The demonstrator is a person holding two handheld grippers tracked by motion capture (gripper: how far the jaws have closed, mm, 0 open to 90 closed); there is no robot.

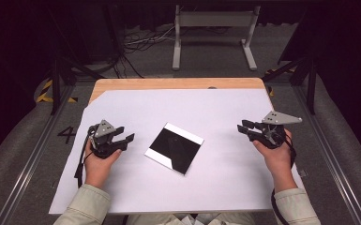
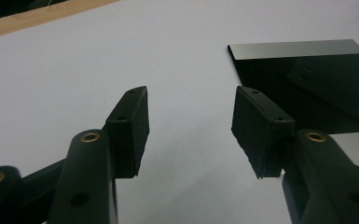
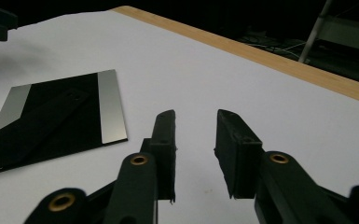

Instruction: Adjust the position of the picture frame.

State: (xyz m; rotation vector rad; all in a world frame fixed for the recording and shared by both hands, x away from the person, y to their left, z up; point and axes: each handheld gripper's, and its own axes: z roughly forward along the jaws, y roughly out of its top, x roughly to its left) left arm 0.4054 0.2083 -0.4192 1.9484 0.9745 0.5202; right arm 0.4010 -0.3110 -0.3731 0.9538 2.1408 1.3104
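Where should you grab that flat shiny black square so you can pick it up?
Probably by an edge or corner. The black square lies flat on the white sheet, so only its thin rim can be pinched. Its left corner points toward the open left gripper, so come in low from that side, one of the jaws sliding under the rim.

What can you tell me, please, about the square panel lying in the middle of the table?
The square panel is thin, flat and glossy, mirror-like: mostly black with pale silvery strips along two edges, seemingly reflecting what is above it. It lies flat on the white sheet, turned diagonally to the table's edge, between the left gripper and right gripper. Neither touches it.
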